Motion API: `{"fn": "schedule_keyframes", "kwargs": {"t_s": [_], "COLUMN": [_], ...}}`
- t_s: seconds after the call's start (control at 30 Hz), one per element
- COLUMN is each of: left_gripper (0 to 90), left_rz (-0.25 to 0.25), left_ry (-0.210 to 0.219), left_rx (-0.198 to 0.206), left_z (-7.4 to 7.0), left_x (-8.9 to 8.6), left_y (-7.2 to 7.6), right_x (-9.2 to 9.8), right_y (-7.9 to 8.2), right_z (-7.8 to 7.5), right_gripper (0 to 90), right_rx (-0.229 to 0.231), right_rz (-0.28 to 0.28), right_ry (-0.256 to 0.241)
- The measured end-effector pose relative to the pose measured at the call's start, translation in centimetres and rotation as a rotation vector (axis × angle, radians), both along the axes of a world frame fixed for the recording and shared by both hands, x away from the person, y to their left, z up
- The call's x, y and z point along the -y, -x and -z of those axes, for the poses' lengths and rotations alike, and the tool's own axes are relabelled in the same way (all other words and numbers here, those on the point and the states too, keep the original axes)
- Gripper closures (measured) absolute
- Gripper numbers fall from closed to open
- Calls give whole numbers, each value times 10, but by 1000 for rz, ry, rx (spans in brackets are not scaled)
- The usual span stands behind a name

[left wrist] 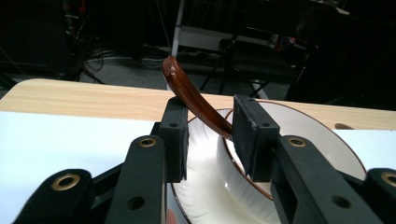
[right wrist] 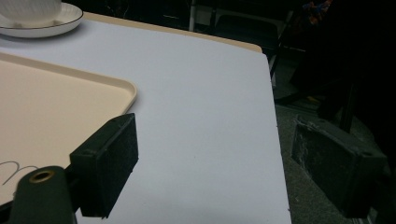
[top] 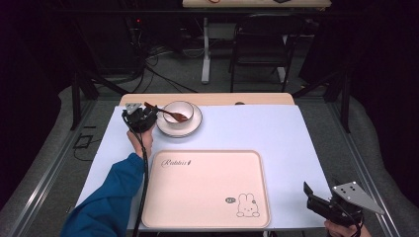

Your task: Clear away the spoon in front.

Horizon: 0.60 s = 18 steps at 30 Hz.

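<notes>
The left gripper (left wrist: 210,140) straddles, without pinching, the brown wooden spoon (left wrist: 194,95) resting in a white bowl (top: 178,112); the right gripper (right wrist: 224,168) hangs spread wide beside the cream tray (top: 207,190).

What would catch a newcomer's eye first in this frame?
Probably the big pale pink rectangular tray with a rabbit drawing, lying bare at the near middle of the white table. Behind it, at the far left, the left gripper has its jaws around the handle of a glossy brown spoon that rests in a white bowl on a white saucer. The right gripper hangs open off the table's near right corner.
</notes>
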<state>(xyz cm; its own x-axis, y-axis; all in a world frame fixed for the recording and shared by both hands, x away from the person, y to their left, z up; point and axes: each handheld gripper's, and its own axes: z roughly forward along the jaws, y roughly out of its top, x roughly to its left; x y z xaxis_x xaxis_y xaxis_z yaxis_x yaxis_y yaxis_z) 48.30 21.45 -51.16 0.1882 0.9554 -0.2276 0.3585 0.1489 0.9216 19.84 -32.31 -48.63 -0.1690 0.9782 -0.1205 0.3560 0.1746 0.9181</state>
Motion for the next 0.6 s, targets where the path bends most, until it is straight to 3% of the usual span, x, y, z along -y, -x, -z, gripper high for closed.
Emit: {"fn": "schedule_keyframes", "kwargs": {"t_s": [0.13, 0.4, 0.6], "left_gripper": [698, 761, 785], "left_rz": [15, 62, 79], "left_ry": [-2, 66, 73], "left_rx": [22, 56, 66], "left_z": [-3, -6, -10], "left_x": [1, 0, 0], "left_y": [1, 3, 5], "right_x": [0, 0, 0], "right_y": [0, 0, 0], "right_z": [0, 0, 0], "right_gripper": [142, 142, 142], "right_rx": [0, 1, 0], "right_rz": [-1, -1, 0], "right_ry": [0, 0, 2]}}
